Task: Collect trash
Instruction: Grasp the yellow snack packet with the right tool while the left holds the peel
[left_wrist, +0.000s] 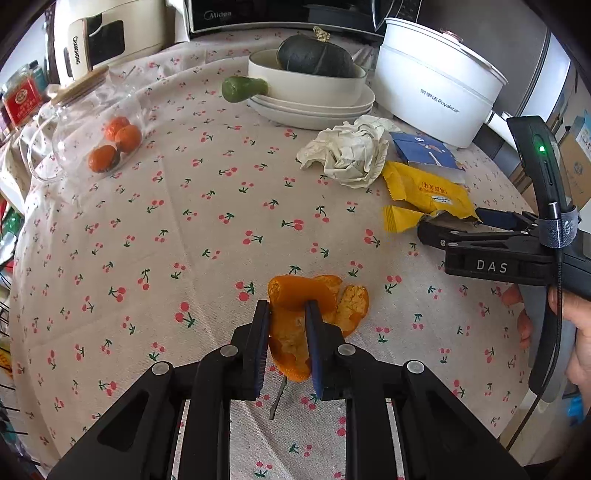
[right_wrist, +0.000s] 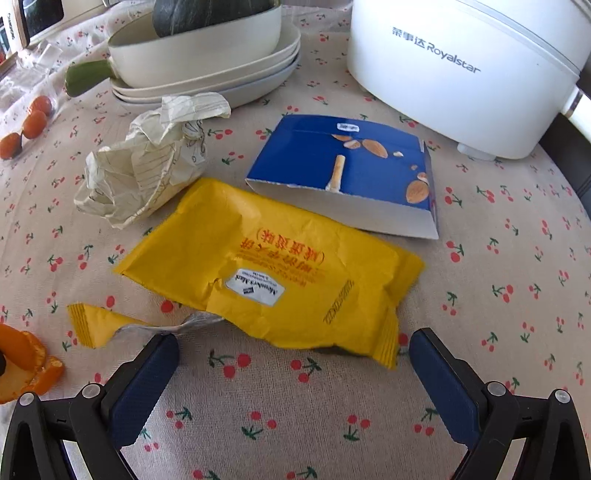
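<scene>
Pinching the orange peel (left_wrist: 291, 332) between the pads of your left gripper (left_wrist: 286, 314), you hold something light, soft and curled that will likely tear or slip if you squeeze one thin edge, so keep the grip across its thick middle fold while a loose piece (left_wrist: 354, 308) lies on the tablecloth (left_wrist: 184, 229) just beside it. Your right gripper (right_wrist: 293, 354) stands spread wide with nothing held, and the yellow wrapper (right_wrist: 273, 266) lies flat just ahead, its near edge between the fingers (right_wrist: 147, 376). It looks thin, crinkly and slick, so take that puffed near edge.
</scene>
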